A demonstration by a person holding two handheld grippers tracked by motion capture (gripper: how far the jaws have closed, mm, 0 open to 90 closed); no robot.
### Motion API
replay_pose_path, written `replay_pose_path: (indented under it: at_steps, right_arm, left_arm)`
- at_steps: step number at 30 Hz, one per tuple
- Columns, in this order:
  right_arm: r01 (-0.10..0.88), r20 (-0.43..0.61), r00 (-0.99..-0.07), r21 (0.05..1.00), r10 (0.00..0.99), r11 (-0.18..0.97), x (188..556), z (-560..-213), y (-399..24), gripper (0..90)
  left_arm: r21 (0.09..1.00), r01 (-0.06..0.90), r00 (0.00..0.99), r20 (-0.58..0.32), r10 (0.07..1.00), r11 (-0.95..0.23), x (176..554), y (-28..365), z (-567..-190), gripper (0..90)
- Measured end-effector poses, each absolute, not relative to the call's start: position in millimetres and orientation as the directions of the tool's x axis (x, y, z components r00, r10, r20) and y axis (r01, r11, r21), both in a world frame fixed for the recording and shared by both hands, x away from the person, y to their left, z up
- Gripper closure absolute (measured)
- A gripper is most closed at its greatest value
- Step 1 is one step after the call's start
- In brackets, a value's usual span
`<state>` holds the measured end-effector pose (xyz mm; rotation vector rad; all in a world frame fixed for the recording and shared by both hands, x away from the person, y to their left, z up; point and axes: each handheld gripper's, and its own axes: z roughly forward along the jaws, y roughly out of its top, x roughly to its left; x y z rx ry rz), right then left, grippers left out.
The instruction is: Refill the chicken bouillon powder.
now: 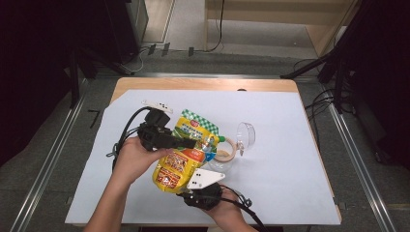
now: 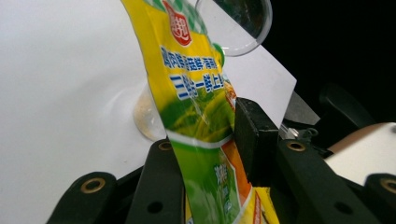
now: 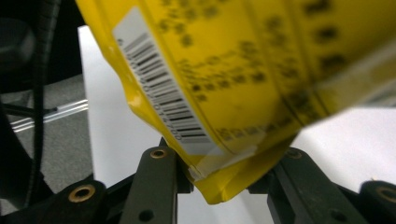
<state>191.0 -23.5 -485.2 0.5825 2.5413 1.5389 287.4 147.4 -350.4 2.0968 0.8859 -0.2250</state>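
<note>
A yellow pouch with a green checked top hangs tilted above the white sheet, its top corner by a clear glass jar. The jar holds some beige powder and its hinged lid stands open. My left gripper reaches in from the left and is shut across the pouch's middle. In the left gripper view the pouch fills the gap between the jaws, with the jar and lid beyond. My right gripper is shut on the pouch's bottom corner, barcode side facing the camera.
A white sheet covers most of the wooden table. Metal rails run along both sides of the floor, and cables and dark stands sit beyond the far edge. Bare sheet lies to the right of the jar.
</note>
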Motion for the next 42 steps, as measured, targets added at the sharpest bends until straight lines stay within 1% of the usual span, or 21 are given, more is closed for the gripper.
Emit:
replay_pose_path:
  at_steps: [6, 11, 14, 15, 18, 20, 22, 26, 30, 35, 37, 42]
  right_arm:
    - [0.252, 0.103, -0.93, 0.879, 0.354, 0.405, 186.6, -476.7, -21.4, 70.7]
    - [0.252, 0.12, -0.936, 0.883, 0.329, 0.395, 183.9, -468.3, -18.7, 67.9]
    - [0.257, 0.129, -0.937, 0.883, 0.325, 0.392, 183.9, -467.0, -18.8, 67.5]
    - [0.257, 0.13, -0.937, 0.884, 0.324, 0.39, 184.8, -465.1, -19.0, 66.2]
    - [0.257, 0.133, -0.94, 0.882, 0.314, 0.395, 187.5, -461.7, -19.5, 63.8]
    - [0.247, 0.13, -0.946, 0.881, 0.297, 0.403, 188.2, -459.6, -19.1, 62.8]
    - [0.234, 0.112, -0.948, 0.88, 0.298, 0.413, 187.9, -457.2, -18.7, 62.2]
    - [0.232, 0.109, -0.947, 0.882, 0.301, 0.411, 189.1, -455.3, -19.8, 62.1]
    - [0.221, 0.107, -0.953, 0.887, 0.285, 0.406, 193.3, -449.2, -20.0, 57.9]
    - [0.18, 0.071, -0.961, 0.894, 0.267, 0.409, 193.9, -443.6, -18.5, 58.2]
    - [0.182, 0.074, -0.961, 0.896, 0.268, 0.405, 194.6, -443.6, -19.2, 59.8]
    - [0.201, 0.083, -0.953, 0.893, 0.293, 0.402, 195.3, -447.7, -19.3, 60.6]
  left_arm:
    - [0.624, 0.658, 0.737, -0.417, 0.532, -0.422, 286.7, 137.9, -353.6, 71.2]
    - [0.595, 0.686, 0.714, -0.441, 0.544, -0.419, 289.7, 131.0, -358.8, 66.1]
    - [0.588, 0.698, 0.704, -0.458, 0.543, -0.409, 291.2, 129.2, -359.4, 65.0]
    - [0.585, 0.7, 0.702, -0.458, 0.546, -0.41, 292.2, 127.9, -359.5, 62.9]
    - [0.572, 0.715, 0.686, -0.465, 0.559, -0.402, 294.1, 125.5, -361.3, 60.9]
    - [0.568, 0.719, 0.682, -0.464, 0.565, -0.401, 294.9, 123.6, -362.8, 61.2]
    - [0.572, 0.717, 0.683, -0.463, 0.564, -0.398, 295.7, 122.3, -362.1, 61.7]
    - [0.576, 0.716, 0.683, -0.46, 0.567, -0.396, 297.2, 122.2, -359.4, 61.2]
    - [0.553, 0.731, 0.67, -0.471, 0.574, -0.4, 303.6, 120.6, -351.7, 61.0]
    - [0.537, 0.745, 0.658, -0.495, 0.567, -0.395, 306.7, 122.9, -347.6, 61.4]
    - [0.543, 0.744, 0.659, -0.503, 0.559, -0.389, 306.3, 122.9, -347.2, 60.5]
    - [0.54, 0.741, 0.664, -0.506, 0.55, -0.398, 307.3, 120.3, -349.6, 57.1]
